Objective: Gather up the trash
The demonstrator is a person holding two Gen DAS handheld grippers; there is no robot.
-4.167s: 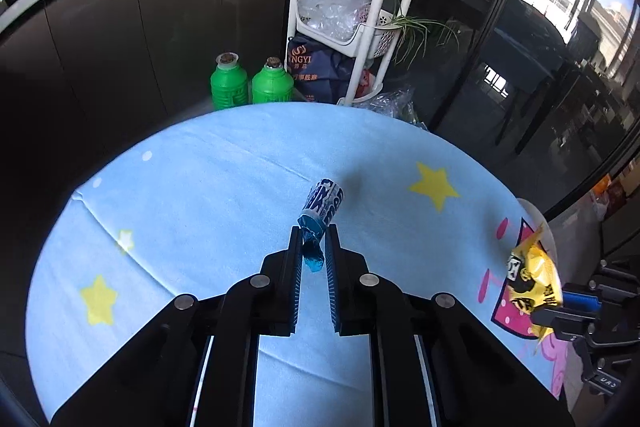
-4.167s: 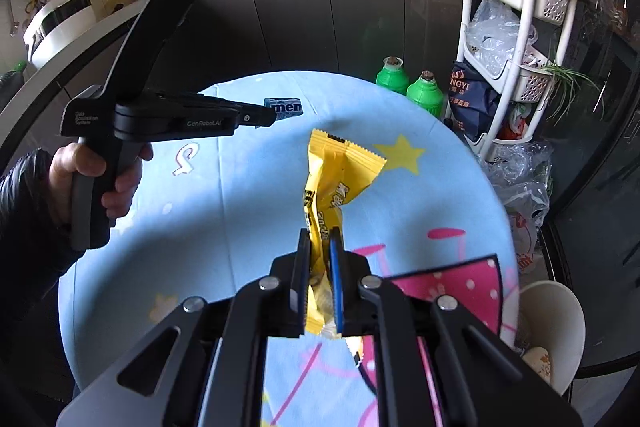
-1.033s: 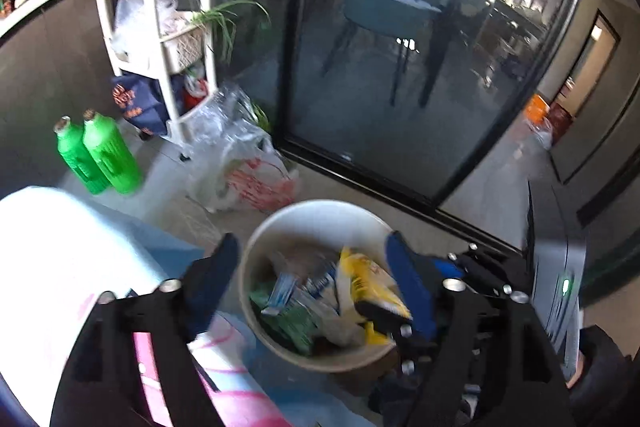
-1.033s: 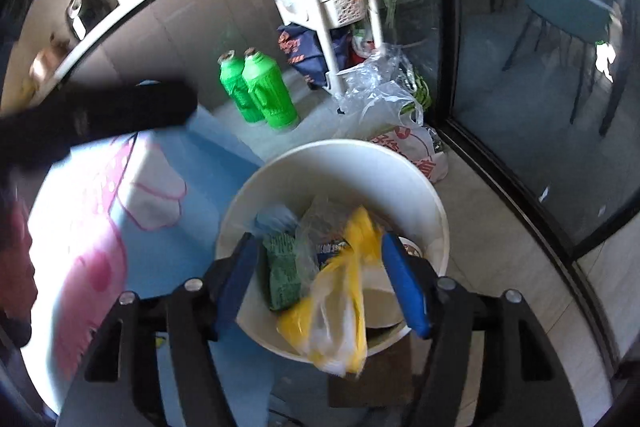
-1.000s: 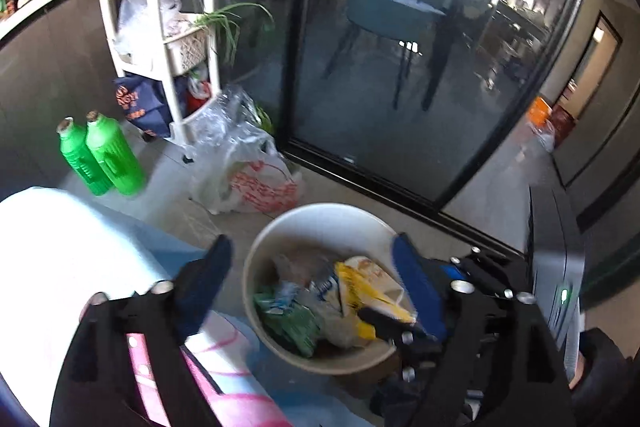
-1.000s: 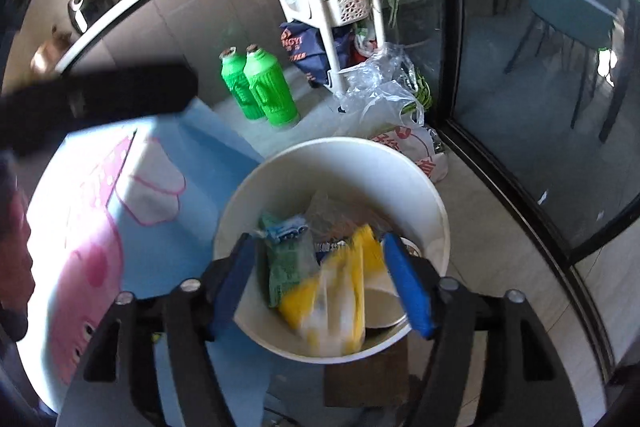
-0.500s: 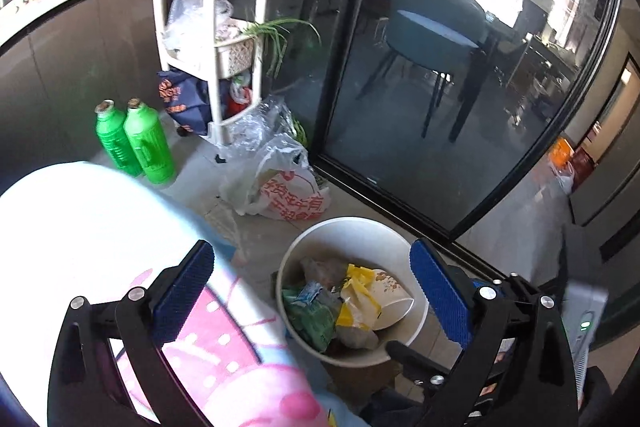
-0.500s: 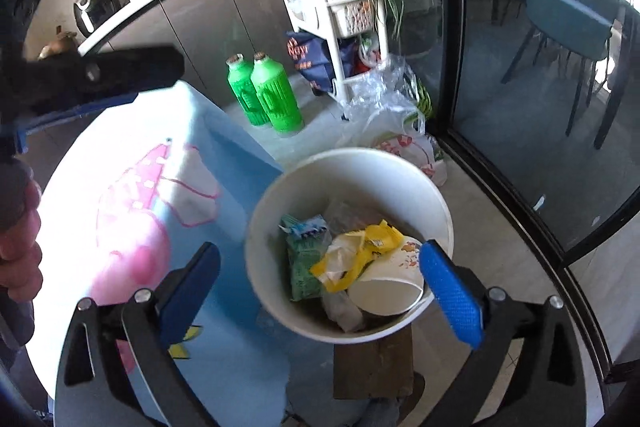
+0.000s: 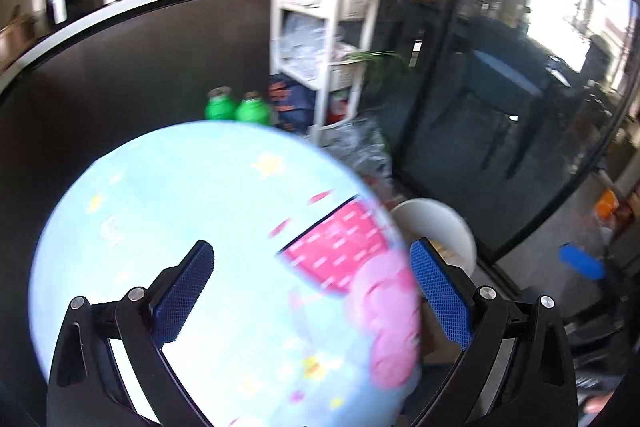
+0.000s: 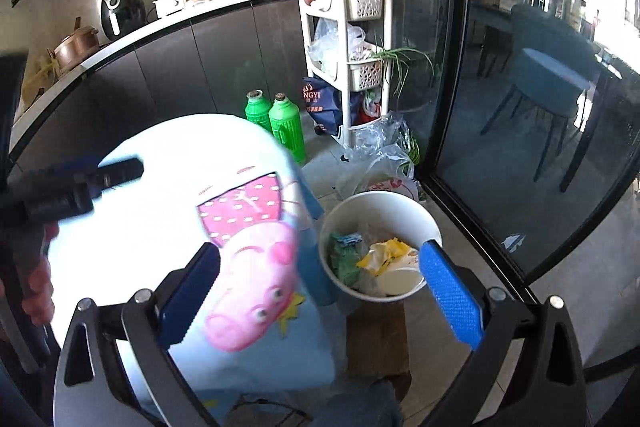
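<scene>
The white trash bin stands on the floor just right of the round table. In it lie a yellow wrapper, a green wrapper, a small blue-and-white wrapper and a white paper cup. My right gripper hangs open above the table's edge and the bin, with nothing between its blue pads. My left gripper is open over the blurred tablecloth, also with nothing in it. The bin shows partly behind the table's edge. A hand holds the left gripper at the left.
Two green bottles stand on the floor behind the table. A white shelf rack and plastic bags are beside the glass door. A brown board lies under the bin. A dark counter runs behind.
Both grippers let their wrappers fall into the bin, opened wide, then rose and drew back. The left view has swung from the bin to the table.
</scene>
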